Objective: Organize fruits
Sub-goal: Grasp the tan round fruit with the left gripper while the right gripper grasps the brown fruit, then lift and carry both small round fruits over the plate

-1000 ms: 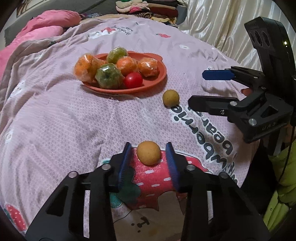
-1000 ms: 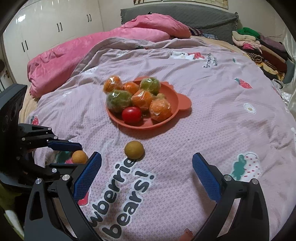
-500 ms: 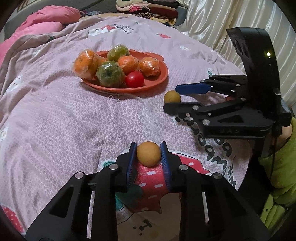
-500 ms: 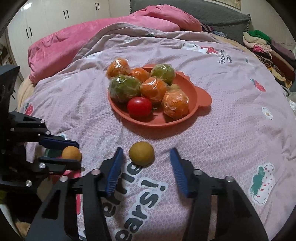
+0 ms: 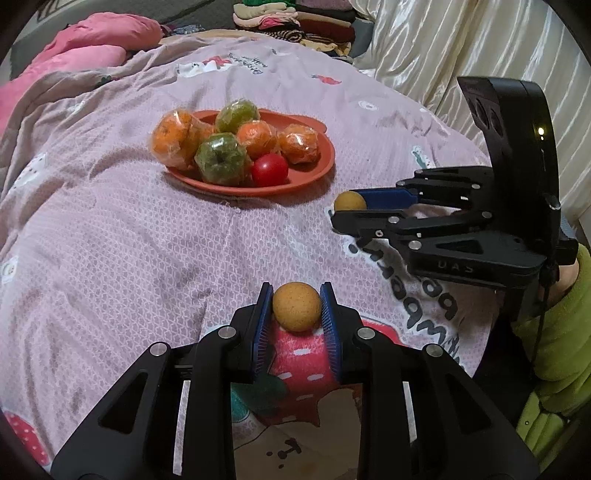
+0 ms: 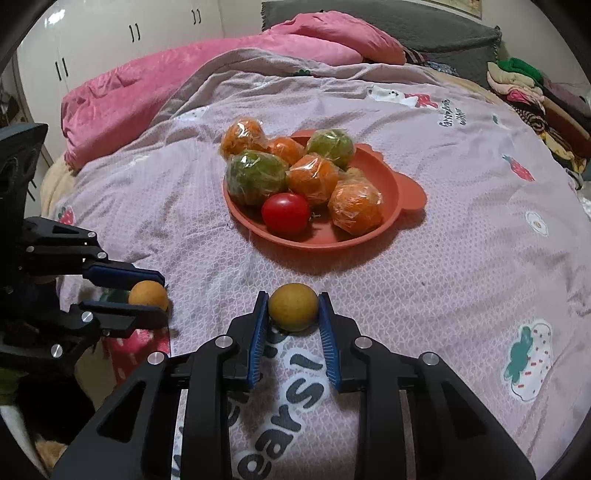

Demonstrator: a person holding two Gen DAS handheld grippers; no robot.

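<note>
My left gripper is shut on a small orange-yellow round fruit near the bed's front edge; it also shows in the right wrist view. My right gripper is shut on a yellow-green round fruit, which shows in the left wrist view between the right gripper's fingers. Both fruits rest on the pink quilt. An orange plate behind them holds several plastic-wrapped orange and green fruits and a red tomato.
The plate sits mid-bed. A pink duvet is bunched at the far side. Folded clothes are stacked at the far right. White curtains hang beside the bed. White cupboards stand at the back left.
My left gripper closed onto the orange-yellow fruit. My right gripper moved forward to the yellow-green fruit and closed from wide open onto it.
</note>
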